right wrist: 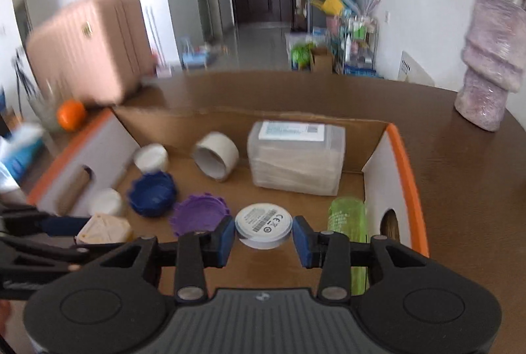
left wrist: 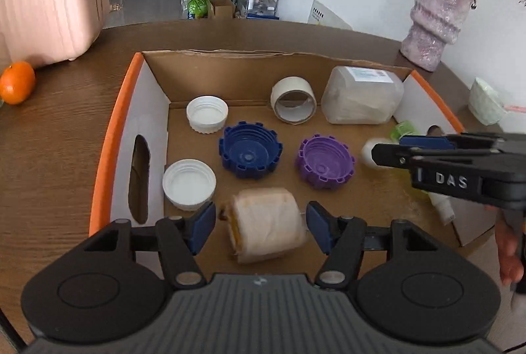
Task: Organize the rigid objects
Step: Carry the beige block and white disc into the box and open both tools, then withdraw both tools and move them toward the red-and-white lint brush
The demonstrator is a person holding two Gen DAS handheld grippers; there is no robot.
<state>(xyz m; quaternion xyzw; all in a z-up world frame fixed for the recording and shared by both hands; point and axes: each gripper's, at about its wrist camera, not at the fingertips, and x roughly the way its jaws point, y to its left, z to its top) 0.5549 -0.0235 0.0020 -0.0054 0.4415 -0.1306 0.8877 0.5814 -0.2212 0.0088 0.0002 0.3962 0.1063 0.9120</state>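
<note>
Currently two handheld grippers are working over a cardboard box (left wrist: 154, 104) on a brown table (left wrist: 59, 150), sorting rigid items.

Nearest, the left gripper (left wrist: 259, 230) is hanging with jaws apart around a wrapped cream roll (left wrist: 268, 224), not pressing it; the roll is lying on its side, long axis running left to right. The right gripper (right wrist: 264, 240) is clamping a white round disc (right wrist: 263, 224), label up, likely carrying it to a spot. Farther in, blue (left wrist: 250, 153) and purple (left wrist: 325, 160) caps are sitting open side up.
</note>
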